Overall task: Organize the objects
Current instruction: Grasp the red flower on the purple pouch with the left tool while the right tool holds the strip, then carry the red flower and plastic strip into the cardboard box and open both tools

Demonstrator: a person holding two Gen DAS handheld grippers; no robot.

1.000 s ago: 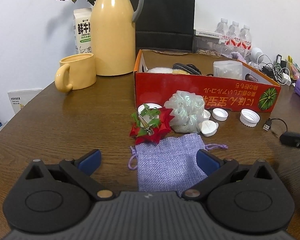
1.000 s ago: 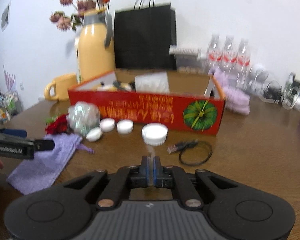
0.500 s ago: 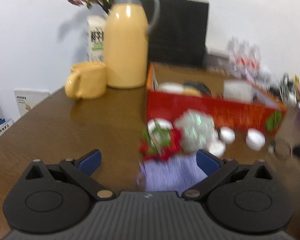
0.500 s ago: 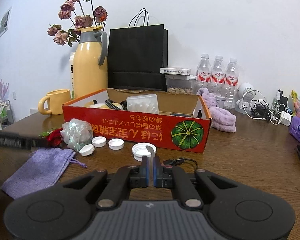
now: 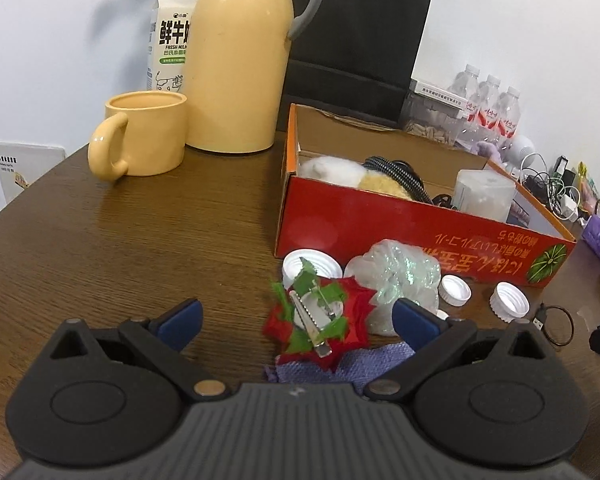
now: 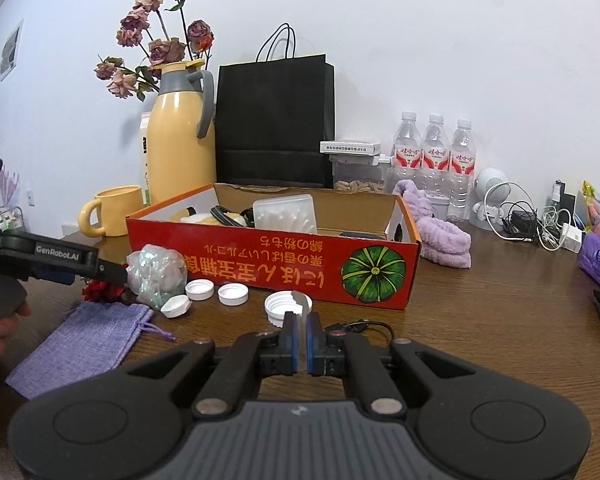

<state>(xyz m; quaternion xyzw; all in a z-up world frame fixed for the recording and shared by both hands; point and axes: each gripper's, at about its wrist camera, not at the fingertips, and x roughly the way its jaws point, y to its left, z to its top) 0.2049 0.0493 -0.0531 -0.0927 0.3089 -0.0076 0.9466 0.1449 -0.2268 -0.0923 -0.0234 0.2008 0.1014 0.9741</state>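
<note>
Wooden table [image 5: 140, 240] — left gripper [image 5: 296, 318] gaping, right gripper [image 6: 299, 334] closed, empty.

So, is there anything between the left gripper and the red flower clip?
Nothing visible stands between them. The left gripper is open, and the flower clip lies in line with the gap, on the edge of the purple pouch. The mesh ball sits close on its right.

Left gripper [image 5: 296, 318] jaws wide apart, tilted down; right gripper [image 6: 299, 332] jaws closed, empty.
</note>
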